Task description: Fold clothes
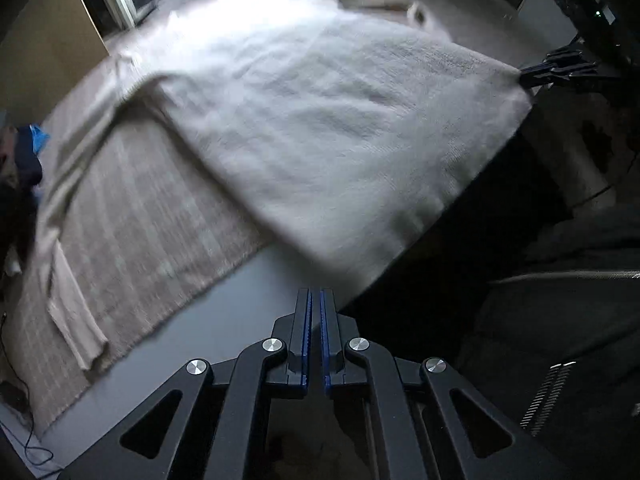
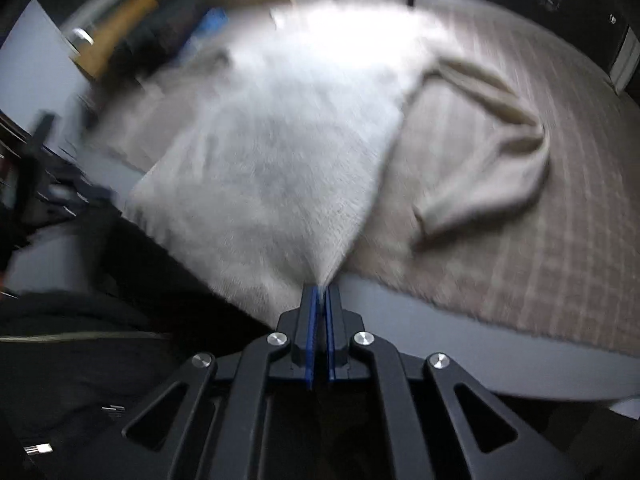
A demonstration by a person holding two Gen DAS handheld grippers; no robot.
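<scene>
Nothing to read here.
No words, labels, brand marks or numbers show up legibly in either wrist view; both are blurry.

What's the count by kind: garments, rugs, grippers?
Sweater: 1
Rug: 1
Grippers: 2, left gripper and right gripper
Total: 4

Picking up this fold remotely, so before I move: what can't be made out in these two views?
- Sweater corner at the left tool: its tips hide whether cloth is pinched, left view.
- Left tool in right view: motion blur at the left edge.
- Sweater collar and far hem: glare and blur, both views.
- Left sleeve cuff: blurred, left view.
</scene>
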